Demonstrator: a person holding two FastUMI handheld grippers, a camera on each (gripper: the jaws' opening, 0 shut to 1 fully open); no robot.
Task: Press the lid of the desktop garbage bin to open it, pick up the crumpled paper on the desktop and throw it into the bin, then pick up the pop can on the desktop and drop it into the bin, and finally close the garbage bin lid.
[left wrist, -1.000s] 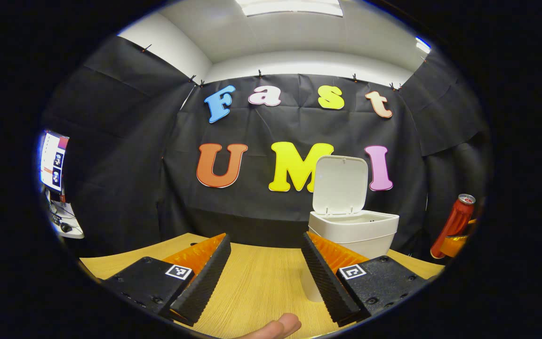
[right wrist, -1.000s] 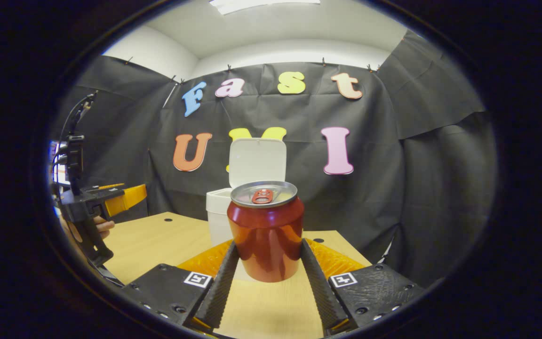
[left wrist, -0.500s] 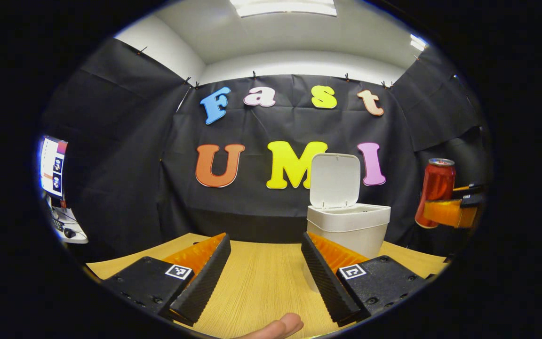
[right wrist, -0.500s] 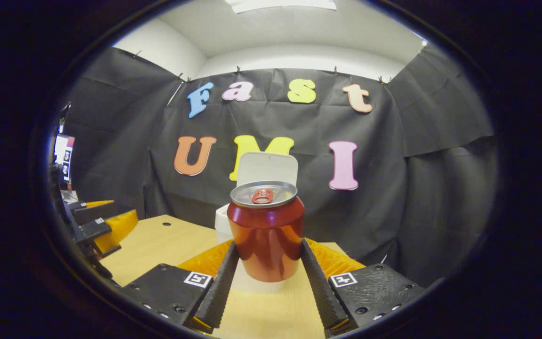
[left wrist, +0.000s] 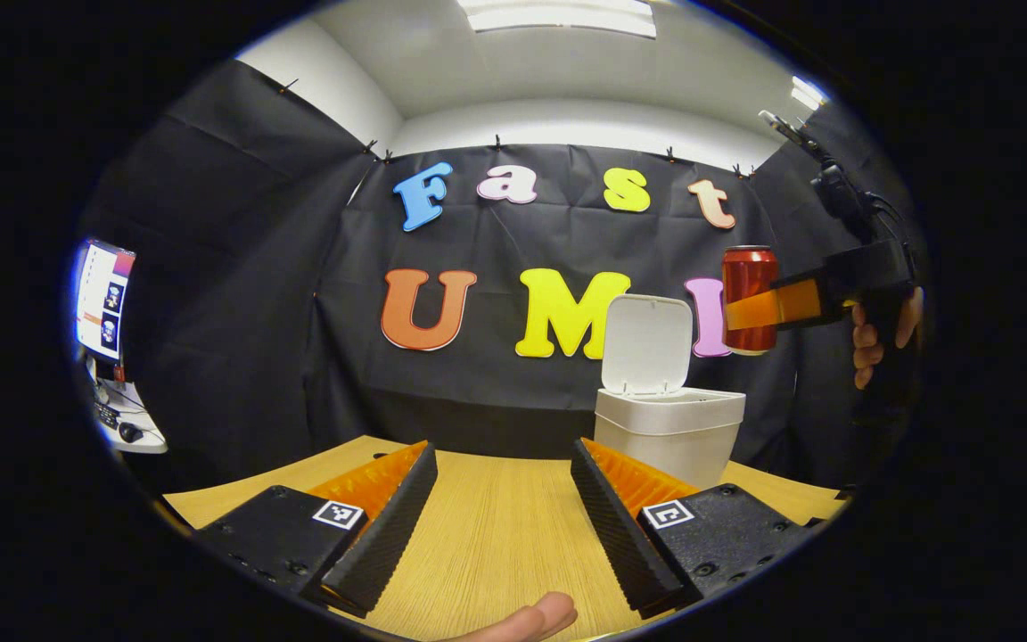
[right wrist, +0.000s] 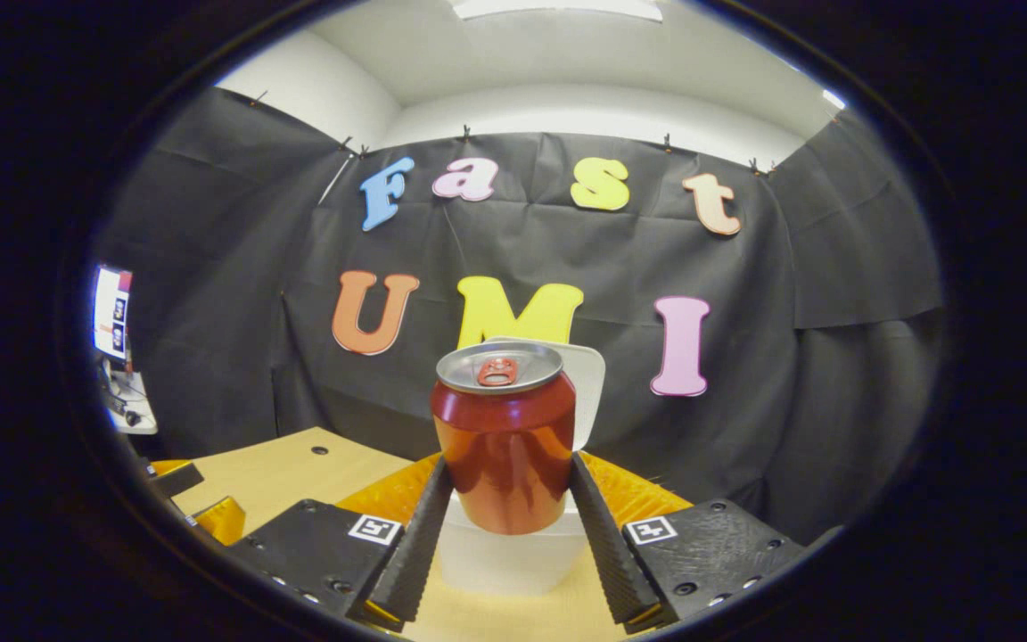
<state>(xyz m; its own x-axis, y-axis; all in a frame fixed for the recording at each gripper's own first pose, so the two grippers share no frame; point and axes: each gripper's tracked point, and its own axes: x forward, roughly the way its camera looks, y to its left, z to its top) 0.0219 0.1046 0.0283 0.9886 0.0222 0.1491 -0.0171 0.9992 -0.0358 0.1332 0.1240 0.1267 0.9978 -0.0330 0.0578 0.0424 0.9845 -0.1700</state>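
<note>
Above bin point(left wrist: 669, 428), lid point(left wrist: 650, 345) up: R jaws pinch can point(right wrist: 503, 437); L jaws spread over desk point(left wrist: 496, 535).

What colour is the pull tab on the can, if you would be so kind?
Red, on a silver top; the can shows it best in the right gripper view.

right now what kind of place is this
Probably a small recording booth: black cloth walls pinned up around a light wooden desktop, with a small white plastic bin on it and a monitor at the side.
</note>
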